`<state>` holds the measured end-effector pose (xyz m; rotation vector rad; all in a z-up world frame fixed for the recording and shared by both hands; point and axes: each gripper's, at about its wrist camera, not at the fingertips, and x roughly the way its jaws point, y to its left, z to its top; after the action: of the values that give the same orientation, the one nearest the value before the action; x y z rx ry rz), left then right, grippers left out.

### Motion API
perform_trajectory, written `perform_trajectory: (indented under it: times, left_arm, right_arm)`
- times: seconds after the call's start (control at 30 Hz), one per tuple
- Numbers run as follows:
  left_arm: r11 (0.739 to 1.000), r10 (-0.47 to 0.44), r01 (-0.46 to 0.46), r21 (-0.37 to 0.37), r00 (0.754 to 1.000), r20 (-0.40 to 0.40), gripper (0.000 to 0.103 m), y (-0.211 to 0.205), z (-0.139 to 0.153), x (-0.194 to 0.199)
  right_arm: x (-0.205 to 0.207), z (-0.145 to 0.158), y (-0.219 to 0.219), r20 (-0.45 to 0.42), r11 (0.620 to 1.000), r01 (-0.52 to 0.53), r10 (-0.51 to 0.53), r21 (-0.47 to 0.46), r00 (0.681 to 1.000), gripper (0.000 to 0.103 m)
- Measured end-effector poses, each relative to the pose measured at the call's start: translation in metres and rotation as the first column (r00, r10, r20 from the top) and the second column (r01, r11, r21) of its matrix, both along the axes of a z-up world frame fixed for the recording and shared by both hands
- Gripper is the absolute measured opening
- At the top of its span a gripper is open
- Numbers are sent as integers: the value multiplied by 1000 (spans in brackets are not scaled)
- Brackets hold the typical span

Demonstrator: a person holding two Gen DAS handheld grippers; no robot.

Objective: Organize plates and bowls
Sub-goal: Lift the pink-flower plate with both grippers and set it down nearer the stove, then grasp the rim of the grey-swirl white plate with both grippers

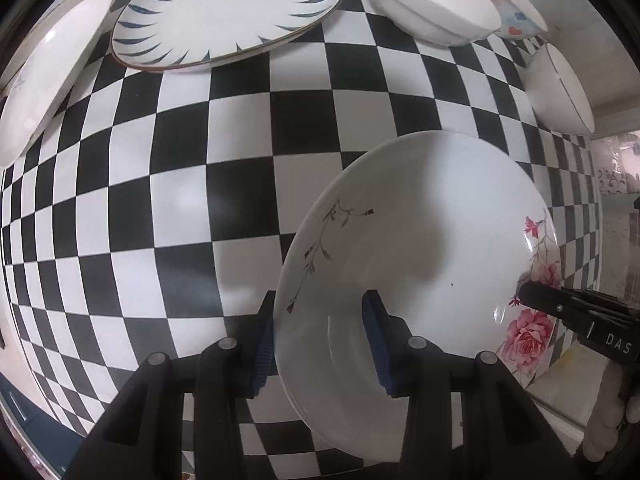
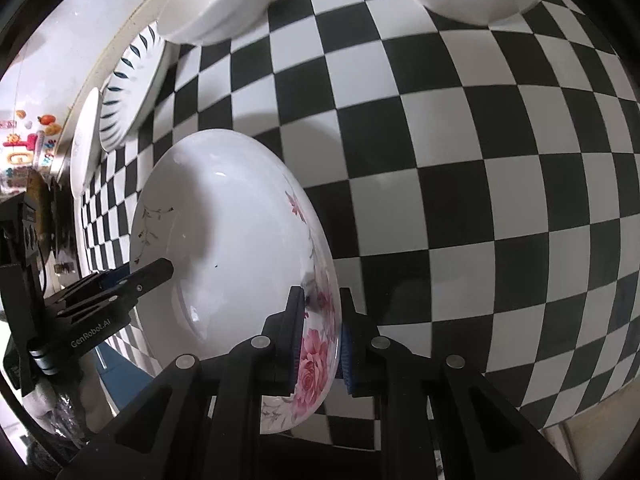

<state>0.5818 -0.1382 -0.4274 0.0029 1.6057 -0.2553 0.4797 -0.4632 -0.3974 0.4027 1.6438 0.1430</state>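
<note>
Reading "GenRobot.AI": left gripper [image 2: 152,274]

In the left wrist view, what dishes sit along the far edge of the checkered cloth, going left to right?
Plain white plate → blue-leaf patterned plate → plain white bowl → bowl with pastel heart print → white bowl with a thin dark rim line.

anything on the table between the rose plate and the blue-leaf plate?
Nothing: in the left wrist view only bare checkered tablecloth separates the rose plate from the blue-leaf plate. The right wrist view shows the same bare stretch.
</note>
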Motion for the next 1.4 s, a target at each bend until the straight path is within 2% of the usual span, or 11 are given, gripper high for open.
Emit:
perform_trajectory:
  times: [0.17, 0.47, 0.6, 0.7, 0.9, 0.93, 1.0, 1.07, 1.13, 1.27, 1.4]
  left_arm:
    - [1000, 26, -26, 10, 1000, 6, 38, -20, -1, 1]
    - [998, 54, -55, 6, 998, 16, 38, -15, 17, -15]
    - [995, 95, -95, -29, 996, -5, 38, -7, 21, -18]
    - [993, 113, -111, -38, 993, 34, 38, 6, 46, -18]
    - [989, 149, -143, -41, 967, 207, 40, 60, 126, -10]
    - [987, 159, -155, -35, 960, 231, 41, 74, 137, -5]
    - [980, 197, -192, -44, 942, 272, 43, 104, 158, 5]
    - [973, 231, -226, -53, 926, 300, 45, 125, 167, 13]
    - [962, 271, -263, -70, 911, 310, 45, 152, 169, 28]
    - [932, 361, -350, -91, 887, 289, 45, 214, 152, 55]
    - [891, 453, -440, -109, 863, 225, 45, 277, 109, 93]
  right_arm:
    - [0, -10, 2, -8, 1000, -27, 27, 3, 1000, 18]
    - [3, -17, 6, -27, 999, -53, 53, 14, 998, 19]
    - [4, -17, 4, -53, 998, -61, 63, 27, 997, 19]
    - [5, -7, -1, -55, 998, -53, 54, 28, 997, 19]
    - [16, 47, 3, 17, 998, -58, 58, 5, 998, 23]
    - [21, 59, 9, 33, 998, -60, 60, 3, 998, 25]
    - [34, 85, 23, 88, 998, -57, 55, 20, 995, 38]
    - [50, 109, 45, 152, 997, -58, 50, 49, 987, 66]
    - [70, 127, 71, 210, 993, -67, 45, 97, 977, 75]
    - [118, 137, 139, 294, 984, -101, 54, 148, 954, 77]
    - [171, 115, 218, 340, 972, -204, 154, 117, 928, 77]
